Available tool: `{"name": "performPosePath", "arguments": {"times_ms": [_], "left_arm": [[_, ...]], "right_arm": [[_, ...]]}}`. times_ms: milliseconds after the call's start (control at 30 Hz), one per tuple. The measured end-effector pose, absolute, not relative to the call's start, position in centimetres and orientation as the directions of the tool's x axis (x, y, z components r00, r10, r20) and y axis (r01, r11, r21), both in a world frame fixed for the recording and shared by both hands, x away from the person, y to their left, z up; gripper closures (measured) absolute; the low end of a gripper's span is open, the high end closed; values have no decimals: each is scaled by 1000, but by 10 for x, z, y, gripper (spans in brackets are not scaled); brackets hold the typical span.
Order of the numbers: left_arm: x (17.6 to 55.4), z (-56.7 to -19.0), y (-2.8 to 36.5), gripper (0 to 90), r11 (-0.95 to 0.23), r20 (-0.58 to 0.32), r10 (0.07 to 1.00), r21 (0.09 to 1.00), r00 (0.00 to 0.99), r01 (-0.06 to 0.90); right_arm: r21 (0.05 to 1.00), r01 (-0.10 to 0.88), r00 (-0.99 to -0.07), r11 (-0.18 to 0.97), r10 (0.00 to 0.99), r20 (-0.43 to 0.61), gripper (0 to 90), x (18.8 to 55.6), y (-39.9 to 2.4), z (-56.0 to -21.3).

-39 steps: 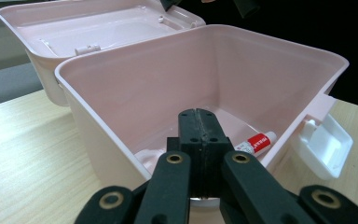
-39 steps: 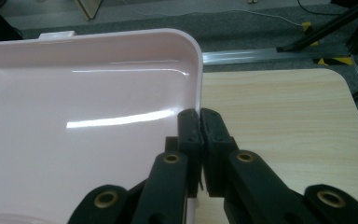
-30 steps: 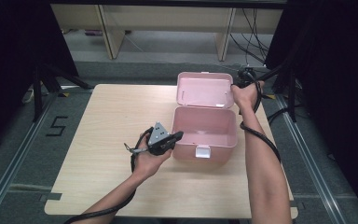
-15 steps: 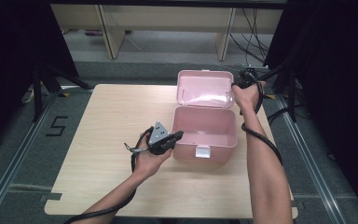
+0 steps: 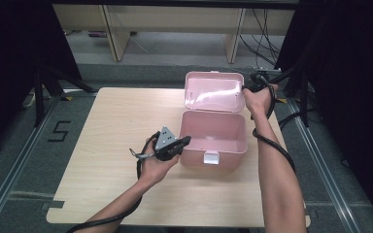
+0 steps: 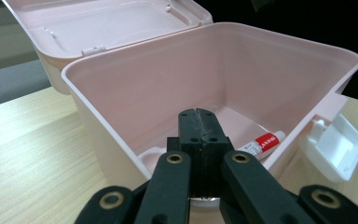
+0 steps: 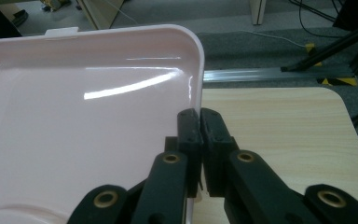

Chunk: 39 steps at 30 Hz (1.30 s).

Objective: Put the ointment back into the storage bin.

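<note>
Pink box (image 5: 213,138) sits open on the right half of the wooden table (image 5: 102,145), its lid (image 5: 215,92) standing up at the far side. Your right gripper (image 7: 199,116) has its jaws clamped on the lid's right edge: in the right gripper view the thin pink rim runs down between the two black pads, glossy inner face to the left, bare table to the right. In the high view your right hand (image 5: 258,97) covers that gripper, so the contact itself is hard to make out there. Your left gripper (image 5: 187,141) rests at the box's near left wall, its tips at the rim, and the left gripper view shows its jaws pressed together with nothing between them, pointing over the wall into the box. Beyond those jaws a small white tube (image 6: 260,144) with a red band lies on the box floor; the closed jaws hide its near end and its print is too small to read. A white latch (image 6: 338,142) hangs open off the near wall. The wall cuts off the rest of the box floor.
</note>
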<state>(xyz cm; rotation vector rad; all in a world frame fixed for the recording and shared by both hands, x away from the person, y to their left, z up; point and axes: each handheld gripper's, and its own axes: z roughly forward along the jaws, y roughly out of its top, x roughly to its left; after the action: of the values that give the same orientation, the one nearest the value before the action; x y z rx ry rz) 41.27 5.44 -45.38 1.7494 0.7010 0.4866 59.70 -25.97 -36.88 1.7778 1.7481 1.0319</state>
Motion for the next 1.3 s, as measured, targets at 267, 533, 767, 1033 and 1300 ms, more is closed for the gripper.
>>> {"name": "performPosePath", "arguments": {"times_ms": [267, 533, 767, 1033, 1300], "left_arm": [[412, -453, 54, 900, -198, -25, 680, 956, 732, 216], [413, -453, 54, 900, -198, -25, 682, 956, 731, 217], [412, -453, 54, 900, -198, -23, 683, 956, 730, 216], [413, -453, 54, 900, -201, -23, 683, 955, 730, 217], [412, -453, 54, 900, -200, -23, 685, 955, 729, 219]], "right_arm": [[792, 607, -116, -59, 980, 162, 885, 595, -263, -368], [800, 598, -132, -53, 978, 164, 884, 591, -266, -367], [806, 588, -111, -73, 979, 169, 885, 587, -265, -365], [824, 564, -131, -43, 981, 141, 886, 583, -266, -363], [827, 558, -121, -75, 978, 170, 886, 579, -265, -360]]}}
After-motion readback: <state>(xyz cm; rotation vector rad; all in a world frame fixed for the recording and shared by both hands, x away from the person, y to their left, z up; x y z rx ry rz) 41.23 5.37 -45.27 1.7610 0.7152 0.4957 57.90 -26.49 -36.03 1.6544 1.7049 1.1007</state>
